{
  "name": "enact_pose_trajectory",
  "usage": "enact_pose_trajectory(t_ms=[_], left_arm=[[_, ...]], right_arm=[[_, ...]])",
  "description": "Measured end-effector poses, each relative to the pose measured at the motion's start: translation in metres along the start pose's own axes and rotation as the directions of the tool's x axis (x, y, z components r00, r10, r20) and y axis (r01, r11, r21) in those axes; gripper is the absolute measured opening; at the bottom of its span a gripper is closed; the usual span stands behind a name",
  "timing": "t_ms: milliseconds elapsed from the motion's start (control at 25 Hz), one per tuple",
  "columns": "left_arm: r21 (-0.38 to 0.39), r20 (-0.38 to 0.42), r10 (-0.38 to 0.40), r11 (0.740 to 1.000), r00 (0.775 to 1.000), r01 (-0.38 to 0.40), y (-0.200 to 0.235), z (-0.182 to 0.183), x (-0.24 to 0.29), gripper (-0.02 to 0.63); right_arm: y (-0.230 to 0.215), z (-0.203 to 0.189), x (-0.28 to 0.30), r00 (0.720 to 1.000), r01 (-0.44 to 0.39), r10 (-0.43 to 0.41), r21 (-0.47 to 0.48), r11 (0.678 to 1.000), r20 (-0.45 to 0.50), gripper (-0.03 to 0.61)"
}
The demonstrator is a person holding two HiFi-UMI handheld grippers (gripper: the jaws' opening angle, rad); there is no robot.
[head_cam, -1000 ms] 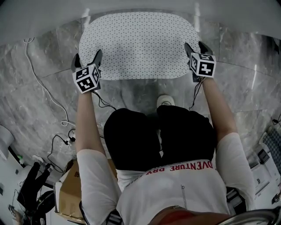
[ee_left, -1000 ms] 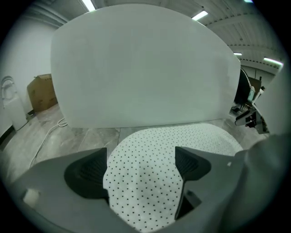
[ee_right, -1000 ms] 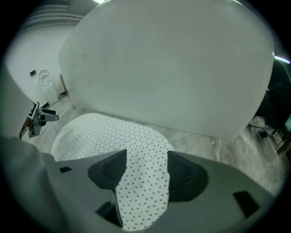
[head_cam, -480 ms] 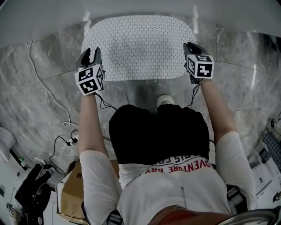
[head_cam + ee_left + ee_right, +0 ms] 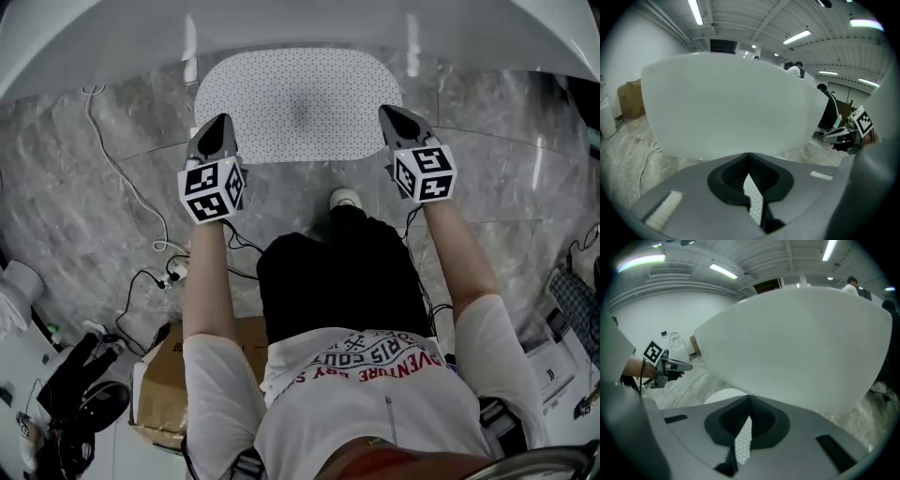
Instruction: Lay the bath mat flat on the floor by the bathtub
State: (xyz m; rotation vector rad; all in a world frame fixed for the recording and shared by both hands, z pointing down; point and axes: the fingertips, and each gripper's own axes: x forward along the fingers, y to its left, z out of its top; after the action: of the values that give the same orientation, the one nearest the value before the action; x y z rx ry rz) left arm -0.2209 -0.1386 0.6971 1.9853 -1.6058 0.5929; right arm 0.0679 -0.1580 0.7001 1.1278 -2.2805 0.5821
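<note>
Mat lies flat on the marble floor in the upper middle of the head view, its far edge just beside the white bathtub. Your left gripper sits over the mat's lower left corner and your right gripper over its lower right corner. Both have their jaws pressed together tip to tip, with a sliver of dotted mat showing through the slot behind the tips

At your seven o'clock sits a cardboard box. A white cable trails at ten o'clock, and black cables lie at nine.
</note>
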Motion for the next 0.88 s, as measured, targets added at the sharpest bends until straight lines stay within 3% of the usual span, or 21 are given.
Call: enact_pose_trajectory(t_ms=[200,320,560,760,880], left_arm=[[0.069,0.058,-0.064,0.996,0.996,0.06,-0.046,0.088,-0.097,0.011],[0.053,0.065,-0.1,0.994,0.993,0.097,-0.069,0.135,-0.146,0.011],[0.091,0.16,-0.142,0.988,0.977,0.128,-0.102,0.236,-0.252,0.011],[0.146,0.287,-0.179,0.979,0.941,0.142,-0.124,0.312,-0.314,0.011],[0.176,0.362,-0.19,0.975,0.913,0.133,-0.131,0.33,-0.346,0.011]], right_arm=[[0.04,0.079,-0.091,0.999,-0.011,0.01,0.012,1.0,0.051,0.009],[0.051,0.13,-0.142,0.998,0.005,-0.006,0.007,1.0,0.069,0.009],[0.08,0.229,-0.231,0.991,0.035,-0.031,-0.025,0.999,0.13,0.009],[0.1,0.311,-0.287,0.966,0.063,-0.035,-0.104,0.993,0.255,0.009],[0.117,0.328,-0.312,0.949,0.076,-0.031,-0.133,0.988,0.315,0.009]])
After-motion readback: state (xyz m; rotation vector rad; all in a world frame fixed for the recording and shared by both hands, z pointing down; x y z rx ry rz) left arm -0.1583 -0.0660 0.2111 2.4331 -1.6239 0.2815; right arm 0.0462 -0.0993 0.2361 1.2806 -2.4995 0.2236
